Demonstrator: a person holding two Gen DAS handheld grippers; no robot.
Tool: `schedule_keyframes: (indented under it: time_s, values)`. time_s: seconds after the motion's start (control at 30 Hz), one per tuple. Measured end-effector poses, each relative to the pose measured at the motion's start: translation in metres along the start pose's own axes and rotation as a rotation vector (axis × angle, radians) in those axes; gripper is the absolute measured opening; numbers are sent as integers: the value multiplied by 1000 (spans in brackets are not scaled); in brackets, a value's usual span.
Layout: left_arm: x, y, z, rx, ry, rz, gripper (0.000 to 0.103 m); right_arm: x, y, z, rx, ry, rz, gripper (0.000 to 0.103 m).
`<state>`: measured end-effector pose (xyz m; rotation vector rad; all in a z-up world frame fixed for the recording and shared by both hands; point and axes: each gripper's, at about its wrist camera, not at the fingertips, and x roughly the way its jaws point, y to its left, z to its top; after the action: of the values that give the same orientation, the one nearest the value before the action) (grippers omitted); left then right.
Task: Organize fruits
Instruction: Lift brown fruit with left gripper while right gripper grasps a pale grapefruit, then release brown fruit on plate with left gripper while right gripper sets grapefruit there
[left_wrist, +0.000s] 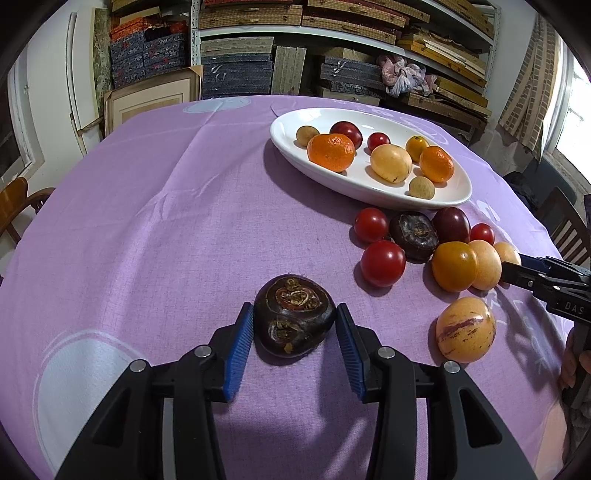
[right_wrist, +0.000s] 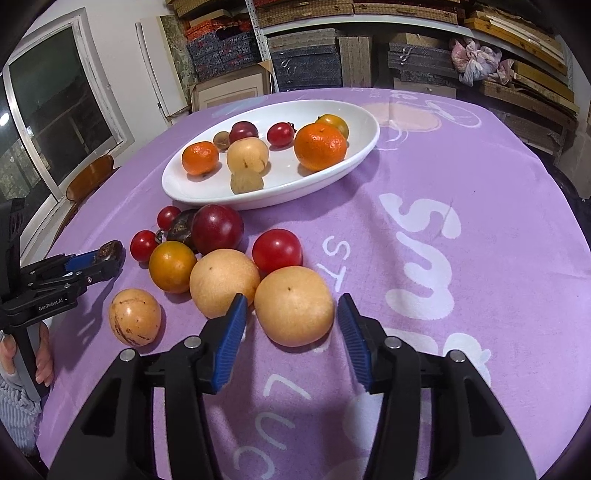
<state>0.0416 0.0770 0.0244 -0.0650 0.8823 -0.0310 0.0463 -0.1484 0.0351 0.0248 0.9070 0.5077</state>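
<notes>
- The left tongs (left_wrist: 294, 307) are set narrow on a dark brown knobbly fruit (left_wrist: 293, 317). Both blue pads touch its flanks, and it sits on the purple cloth of the bench (left_wrist: 147, 221), well apart from the pile.
- The right tongs (right_wrist: 292, 296) are also narrow, straddling a pale yellow round fruit (right_wrist: 293, 306) at the near edge of the pile. The pads are close to either side, but I cannot tell whether they are pressing on it.
- The white oval dish (right_wrist: 177, 192) at the far side already holds 8 fruits, so it looks like the place to put these 2.
- For the right side, the risk is the neighbouring pale fruit (right_wrist: 221, 282), which touches the target; the tongs' left pad lies across it in this view. Keep that pad on the target's flank and grip at the fruit's widest part so it does not squirt out.
- Lift straight up before moving across, or the red tomato (right_wrist: 277, 249) just behind may get nudged and roll.
- The dark fruit is lumpy, so check that it sits steadily between the pads. Lower each fruit into a bare patch of the dish and do not drop it.
- Readable writing: "GenRobot.AI" (right_wrist: 51, 299) is on the left tool's body, and "DAS" (left_wrist: 574, 308) is on the right tool, cut off by the frame edge.
- White lettering on the cloth (right_wrist: 417, 258) reads roughly "Sm", with "ST" and "LUC" nearby. All of it is partial.
</notes>
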Motion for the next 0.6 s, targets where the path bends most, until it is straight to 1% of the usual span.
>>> schedule_keyframes:
  time_s: [0.17, 0.23, 0.3, 0.4, 0.5, 0.6]
  values:
    - [0, 2, 0, -13, -5, -17, 45, -4, 10, -5, -49, -4, -27, 43]
    - [-2, 4, 0, -22, -13, -50, 44, -11, 14, -8, -60, -29, -39, 43]
    - [-8, 1, -1, -14, -46, -41, 44, -19, 17, -12, -65, -54, -52, 42]
    - [-20, -7, 0, 20, -109, -20, 44, -39, 18, -12, -46, -117, -37, 42]
    - [-31, -14, 11, 29, -142, -42, 44, -60, 16, 1, -25, -176, -6, 42]
    - [-40, -25, 41, 59, -168, -51, 44, -79, 18, 32, -31, -225, 0, 42]
